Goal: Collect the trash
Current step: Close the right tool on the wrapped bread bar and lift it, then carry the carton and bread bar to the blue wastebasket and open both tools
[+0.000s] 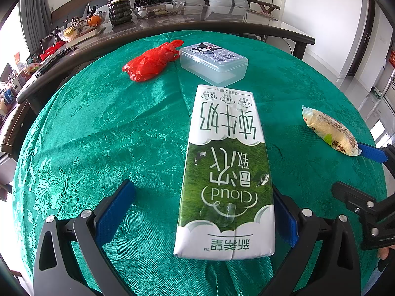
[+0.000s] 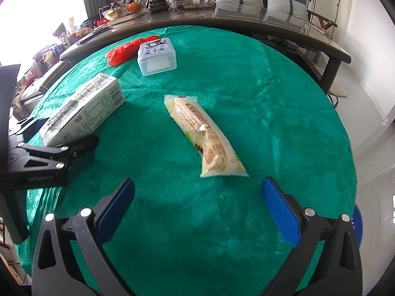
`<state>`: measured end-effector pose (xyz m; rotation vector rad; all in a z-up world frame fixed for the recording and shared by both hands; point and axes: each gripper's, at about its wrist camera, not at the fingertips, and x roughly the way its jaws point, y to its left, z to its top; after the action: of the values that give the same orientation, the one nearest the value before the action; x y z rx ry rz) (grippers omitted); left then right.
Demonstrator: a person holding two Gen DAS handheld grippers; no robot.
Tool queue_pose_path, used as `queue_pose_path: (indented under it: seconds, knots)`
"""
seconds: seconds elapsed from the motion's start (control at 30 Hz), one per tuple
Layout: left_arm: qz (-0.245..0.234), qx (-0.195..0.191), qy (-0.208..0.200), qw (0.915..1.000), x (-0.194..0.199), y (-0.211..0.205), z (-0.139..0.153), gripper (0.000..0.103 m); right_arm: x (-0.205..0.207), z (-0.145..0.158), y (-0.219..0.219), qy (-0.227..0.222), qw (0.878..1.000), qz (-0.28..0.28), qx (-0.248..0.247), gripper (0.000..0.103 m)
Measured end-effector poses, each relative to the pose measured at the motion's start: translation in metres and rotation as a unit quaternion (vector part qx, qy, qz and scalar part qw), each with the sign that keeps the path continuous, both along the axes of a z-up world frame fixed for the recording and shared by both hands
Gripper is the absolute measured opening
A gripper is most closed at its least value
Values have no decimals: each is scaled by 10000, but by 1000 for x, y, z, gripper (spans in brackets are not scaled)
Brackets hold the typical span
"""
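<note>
A green-and-white milk carton (image 1: 222,167) lies flat on the green tablecloth (image 1: 98,128), between the fingers of my open left gripper (image 1: 202,190). The right finger sits against its side and the left finger stands well off it. In the right wrist view the same carton (image 2: 84,113) appears at the left. A yellowish snack packet (image 2: 205,133) lies just ahead of my open right gripper (image 2: 198,185), its near end close to the fingertips. The left wrist view shows that packet (image 1: 328,130) at the right. A crumpled red plastic bag (image 1: 150,61) lies farther back.
A clear plastic box (image 1: 213,61) with a cartoon lid stands beside the red bag. Behind the round table runs a long dark table (image 1: 222,24) with a potted plant (image 1: 118,5), bowls and clutter. The tablecloth edge drops off at the right.
</note>
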<state>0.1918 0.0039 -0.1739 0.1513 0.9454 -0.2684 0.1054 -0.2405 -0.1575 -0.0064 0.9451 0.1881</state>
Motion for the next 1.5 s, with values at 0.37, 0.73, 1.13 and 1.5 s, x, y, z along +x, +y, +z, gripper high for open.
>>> queue_pose_path:
  seconds: [0.37,0.73,1.13,1.5]
  knots:
    - [1,-13,-1,10000,0,0,0,99,34,26,1,542,9940,878,-370,98]
    - [-978,-343,205,9944,-4,17,47,98,77,26,14,1173,9839,1295,-370,89]
    - [-1443,253,762,9863,29,-11,31,47,81,22,10,1443,9806,1330,-37,16]
    - [-2030,-716,534,9751,0,-80,87,46,-11,68,-169,633,9864,-359,1474,15]
